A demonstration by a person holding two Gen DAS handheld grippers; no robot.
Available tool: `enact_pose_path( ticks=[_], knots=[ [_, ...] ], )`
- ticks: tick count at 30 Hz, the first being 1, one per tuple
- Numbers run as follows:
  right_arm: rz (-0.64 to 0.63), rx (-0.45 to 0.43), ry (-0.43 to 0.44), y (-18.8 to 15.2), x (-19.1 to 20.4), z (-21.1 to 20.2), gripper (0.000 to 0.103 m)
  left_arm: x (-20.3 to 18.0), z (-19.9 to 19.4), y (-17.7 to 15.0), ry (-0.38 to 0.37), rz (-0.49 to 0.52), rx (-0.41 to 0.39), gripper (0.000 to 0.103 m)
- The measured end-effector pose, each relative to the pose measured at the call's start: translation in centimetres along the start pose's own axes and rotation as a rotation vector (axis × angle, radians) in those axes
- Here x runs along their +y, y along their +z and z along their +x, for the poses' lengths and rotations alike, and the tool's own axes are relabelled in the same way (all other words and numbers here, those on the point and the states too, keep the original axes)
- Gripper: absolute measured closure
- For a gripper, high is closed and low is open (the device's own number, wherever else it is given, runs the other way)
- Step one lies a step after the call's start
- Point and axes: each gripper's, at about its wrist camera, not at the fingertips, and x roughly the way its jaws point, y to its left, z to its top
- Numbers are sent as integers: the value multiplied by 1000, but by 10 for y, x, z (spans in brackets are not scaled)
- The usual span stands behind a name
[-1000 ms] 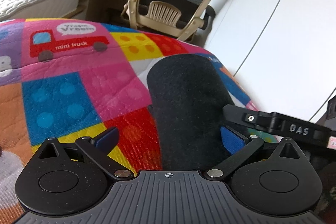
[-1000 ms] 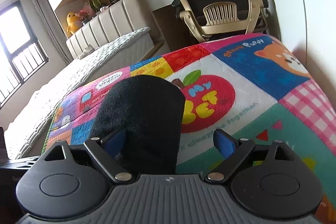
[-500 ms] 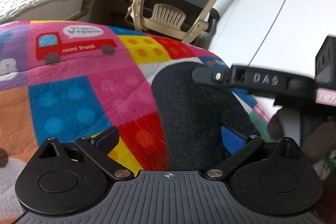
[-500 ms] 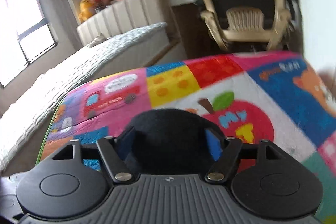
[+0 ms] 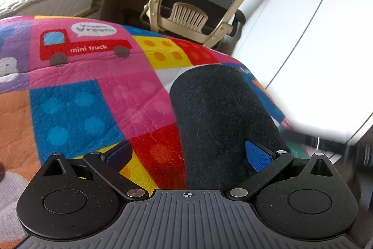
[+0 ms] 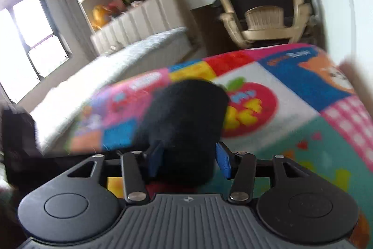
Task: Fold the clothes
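Sock (image 5: 221,123), black and fuzzy, lies on the quilted patchwork mat (image 5: 77,106), part of it between the left gripper's (image 5: 188,153) spread, released jaws, while the blurred right view alone shows bed (image 6: 112,67) and window (image 6: 25,43), the right gripper (image 6: 188,158) closing around the sock.

My left gripper (image 5: 187,153) hung wide open over the black garment (image 5: 219,118) on the colourful mat (image 5: 77,99).
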Motion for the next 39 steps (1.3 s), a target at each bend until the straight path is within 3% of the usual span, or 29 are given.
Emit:
enact_pose_path(
  ticks=[1, 7, 10, 14, 22, 39],
  knots=[
    [-1, -6, -15, -3, -1, 1, 41, -1, 1, -2, 0, 1, 2, 0],
    [9, -18, -24, -7, -4, 1, 35, -4, -8, 2, 9, -42, 20, 0],
    [22, -23, -24, -8, -8, 1, 31, -11, -20, 9, 21, -18, -19, 0],
    [19, -30, -31, -11, -8, 1, 29, -13, -10, 11, 79, 28, -7, 0],
    [-11, -50, -57, -12, -5, 10, 19, -9, 5, 7, 91, 52, -45, 0],
    [-1, -102, -81, -7, -5, -20, 17, -19, -11, 7, 151, 47, -54, 0]
  ],
)
